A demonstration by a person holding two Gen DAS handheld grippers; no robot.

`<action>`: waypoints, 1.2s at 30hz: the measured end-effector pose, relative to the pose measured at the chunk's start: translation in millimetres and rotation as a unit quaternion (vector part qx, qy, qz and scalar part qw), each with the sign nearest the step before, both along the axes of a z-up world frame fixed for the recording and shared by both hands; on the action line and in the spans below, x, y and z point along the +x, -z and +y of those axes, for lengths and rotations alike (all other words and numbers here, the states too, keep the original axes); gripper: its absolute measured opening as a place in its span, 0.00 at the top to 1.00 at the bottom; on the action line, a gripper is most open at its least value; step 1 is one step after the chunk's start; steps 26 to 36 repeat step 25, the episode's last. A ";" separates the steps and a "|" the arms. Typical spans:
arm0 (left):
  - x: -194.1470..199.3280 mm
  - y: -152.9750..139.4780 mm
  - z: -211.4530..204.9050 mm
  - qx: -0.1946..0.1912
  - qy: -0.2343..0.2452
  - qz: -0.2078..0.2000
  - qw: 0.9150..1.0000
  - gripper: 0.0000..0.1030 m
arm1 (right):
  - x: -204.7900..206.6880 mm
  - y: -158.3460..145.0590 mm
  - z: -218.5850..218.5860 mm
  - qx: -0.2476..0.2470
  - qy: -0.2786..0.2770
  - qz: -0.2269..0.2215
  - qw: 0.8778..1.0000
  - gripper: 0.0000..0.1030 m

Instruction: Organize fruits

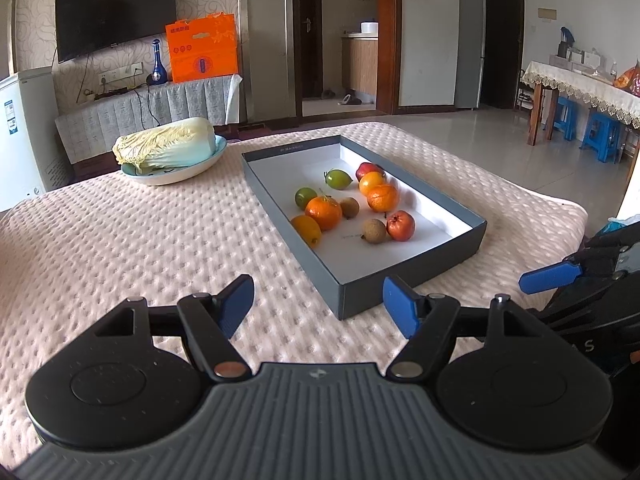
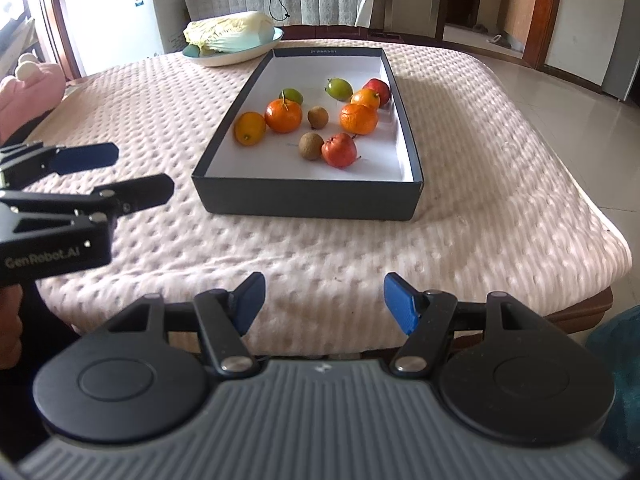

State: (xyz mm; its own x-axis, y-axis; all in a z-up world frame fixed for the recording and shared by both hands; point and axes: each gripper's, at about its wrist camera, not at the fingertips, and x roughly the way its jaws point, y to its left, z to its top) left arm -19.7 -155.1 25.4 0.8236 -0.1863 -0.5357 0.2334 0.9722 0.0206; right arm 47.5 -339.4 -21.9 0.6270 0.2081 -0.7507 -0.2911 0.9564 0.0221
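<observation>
Right wrist view: fruit loose in a box, both grippers held back and empty

Nearest, the right gripper and left gripper hover over the quilted bench, jaws apart, gripping nothing; beyond them the dark box holds all ten fruits: oranges, green ones, red ones and brown ones mixed, not grouped by kind. That fits either gathered fruit or fruit awaiting sorting; farther back a cabbage lies on a plate
</observation>
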 end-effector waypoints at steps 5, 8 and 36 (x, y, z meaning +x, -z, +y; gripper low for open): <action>-0.2 -1.6 1.2 -0.003 0.001 -0.002 1.000 0.24 | -0.2 2.0 3.8 -0.011 -0.005 0.003 1.000 0.34; -0.1 -2.2 1.8 -0.004 0.000 -0.003 1.000 0.22 | 1.0 3.4 5.6 -0.017 -0.006 0.006 1.000 0.34; 3.1 1.8 -0.3 0.001 -0.002 -0.002 1.000 0.21 | 1.8 5.9 6.2 -0.021 -0.009 0.009 1.000 0.34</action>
